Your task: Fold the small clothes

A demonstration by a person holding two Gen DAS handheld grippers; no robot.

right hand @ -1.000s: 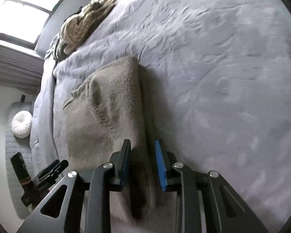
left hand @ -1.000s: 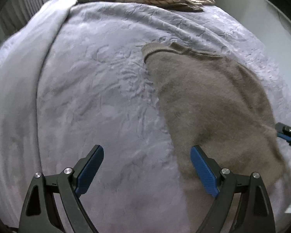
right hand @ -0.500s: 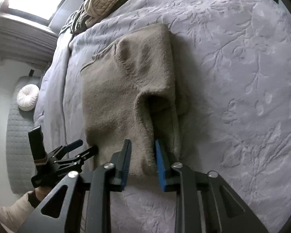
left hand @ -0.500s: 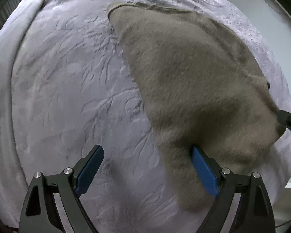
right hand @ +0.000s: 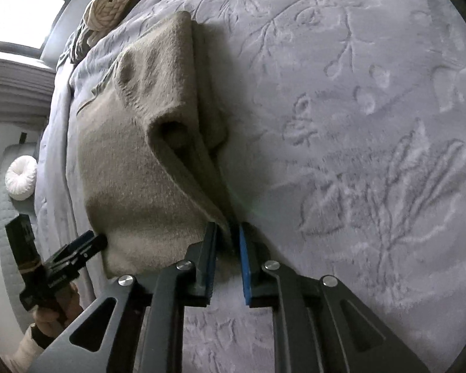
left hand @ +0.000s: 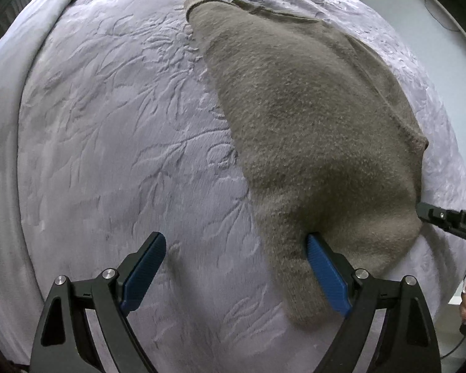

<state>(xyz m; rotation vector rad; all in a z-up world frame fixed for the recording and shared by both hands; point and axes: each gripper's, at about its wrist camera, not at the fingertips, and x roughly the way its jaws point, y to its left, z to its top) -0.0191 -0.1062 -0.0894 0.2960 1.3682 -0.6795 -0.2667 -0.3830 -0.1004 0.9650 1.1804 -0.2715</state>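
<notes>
A taupe knit sweater [left hand: 310, 130] lies on a lilac embossed bedspread [left hand: 124, 124], one sleeve folded in over its body [right hand: 158, 71]. My right gripper [right hand: 228, 233] pinches the sweater's near right corner between its pad tips; its jaws are opening slightly and the cloth is still between them. In the left wrist view the right gripper [left hand: 444, 220] reaches in from the right edge. My left gripper [left hand: 233, 267] is open wide and straddles the sweater's left hem edge. Its right finger [left hand: 323, 273] touches the fabric, and its left finger rests over bare bedspread.
A heap of other clothes, with a cream cable-knit [right hand: 111, 9] on top, lies at the bed's far end under a bright window. A white round cushion [right hand: 21, 177] sits beyond the bed's left side. A person's hand [right hand: 56, 307] holds the left gripper.
The right gripper's jaws have closed on the sweater's near corner and drawn it taut. The left gripper has moved over toward the sweater, so its right finger now meets the hem.
</notes>
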